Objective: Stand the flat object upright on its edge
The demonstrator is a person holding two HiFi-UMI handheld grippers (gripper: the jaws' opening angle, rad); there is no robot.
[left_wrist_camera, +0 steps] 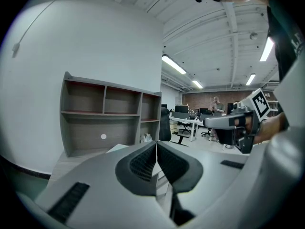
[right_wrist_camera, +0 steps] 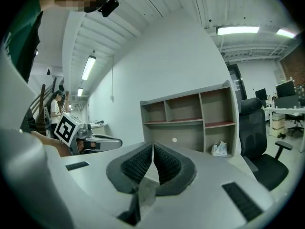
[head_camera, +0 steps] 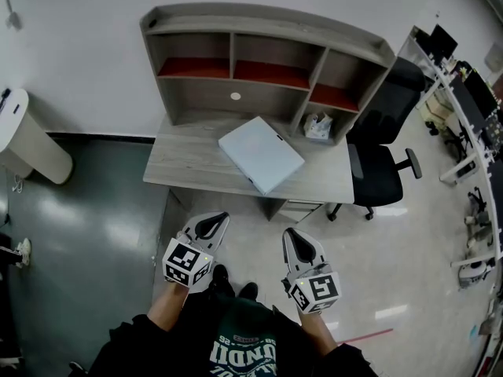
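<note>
A flat pale blue-white slab (head_camera: 261, 153) lies flat on the wooden desk (head_camera: 185, 166), turned at an angle, in front of the shelf unit. Both grippers hang in front of the desk, short of its near edge and apart from the slab. My left gripper (head_camera: 216, 221) is shut with nothing between its jaws, tips meeting (left_wrist_camera: 156, 144). My right gripper (head_camera: 292, 235) is likewise shut and empty, tips meeting (right_wrist_camera: 152, 145). In the left gripper view only a corner of the slab (left_wrist_camera: 118, 148) shows above the jaws.
A grey shelf unit (head_camera: 259, 61) with red-lined compartments stands at the back of the desk, a small tissue pack (head_camera: 318, 127) in its lower right bay. A black office chair (head_camera: 383, 163) stands right of the desk. A white cylindrical unit (head_camera: 27, 144) stands far left.
</note>
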